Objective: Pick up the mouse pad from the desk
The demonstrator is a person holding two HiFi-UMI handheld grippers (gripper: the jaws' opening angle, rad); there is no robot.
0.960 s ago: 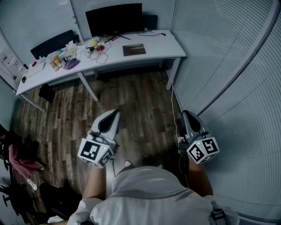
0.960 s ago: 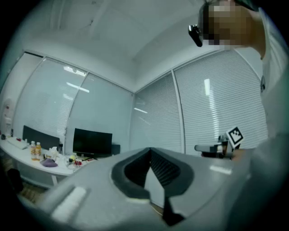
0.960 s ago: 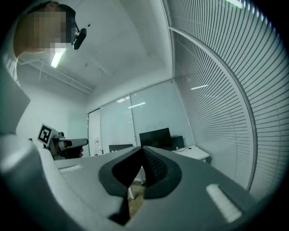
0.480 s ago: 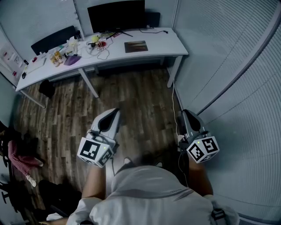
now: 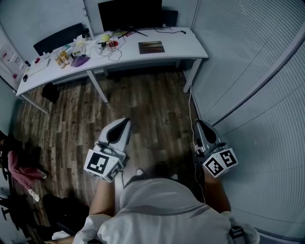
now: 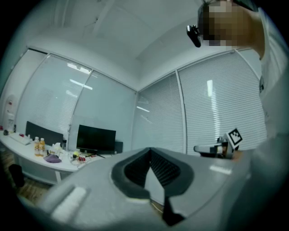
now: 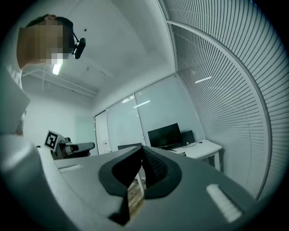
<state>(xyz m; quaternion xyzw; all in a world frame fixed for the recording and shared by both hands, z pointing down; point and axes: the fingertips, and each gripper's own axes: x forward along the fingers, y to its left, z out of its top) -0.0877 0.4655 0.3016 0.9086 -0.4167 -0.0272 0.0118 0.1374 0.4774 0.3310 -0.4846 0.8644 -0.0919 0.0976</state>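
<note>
The mouse pad (image 5: pixel 151 47), a dark rectangle with a brownish picture, lies flat on the white desk (image 5: pixel 190 40) at the far end of the room, right of the desk's middle. Both grippers hang level over the wooden floor, far short of the desk. My left gripper (image 5: pixel 125 122) is shut with nothing in it, and its jaws meet in the left gripper view (image 6: pixel 150 150). My right gripper (image 5: pixel 199 123) is also shut and empty, its jaws closed to a point in the right gripper view (image 7: pixel 142 149). The pad does not show in either gripper view.
A black monitor (image 5: pixel 129 14) stands behind the pad. Cables, bottles and small clutter (image 5: pixel 78 52) cover the desk's left half. A black chair (image 5: pixel 58 44) stands behind it, and a dark bag (image 5: pixel 50 91) lies under it. A curved wall of blinds (image 5: pixel 257 71) closes the right side.
In the head view the desk and mouse pad have slid a little up and to the right. Both grippers keep the same place in the frame and stay shut.
</note>
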